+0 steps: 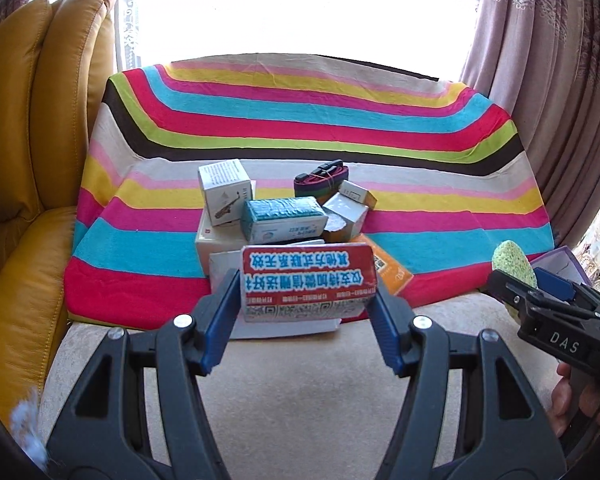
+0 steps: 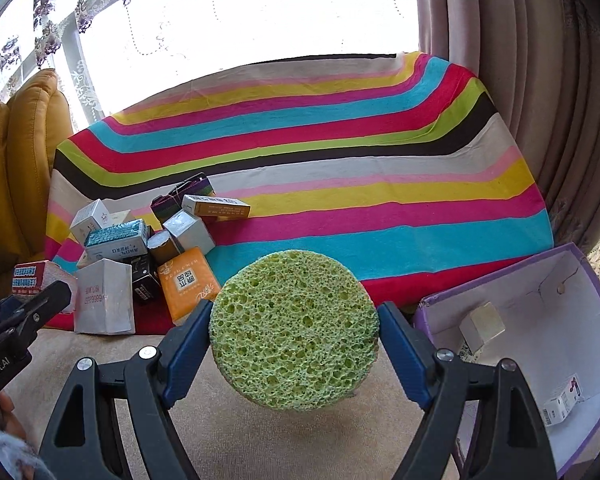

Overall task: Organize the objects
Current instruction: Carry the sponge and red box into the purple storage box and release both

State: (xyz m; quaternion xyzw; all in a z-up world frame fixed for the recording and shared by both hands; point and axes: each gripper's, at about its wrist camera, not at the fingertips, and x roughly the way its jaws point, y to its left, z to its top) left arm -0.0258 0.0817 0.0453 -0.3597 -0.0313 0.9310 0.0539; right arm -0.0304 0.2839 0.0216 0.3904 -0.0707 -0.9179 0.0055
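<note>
Before sheer-curtained window (image 2: 236, 12), striped cloth (image 1: 300, 120) over beige couch (image 1: 300, 400).

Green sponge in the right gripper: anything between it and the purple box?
Nothing visible. The green sponge is clamped in the right gripper, and the open purple box sits just to its right. Only bare beige cushion lies between. Two small boxes lie inside, with floor space left.

One green sponge (image 2: 294, 330); one purple bin (image 2: 592, 280) (two small boxes inside)
</note>
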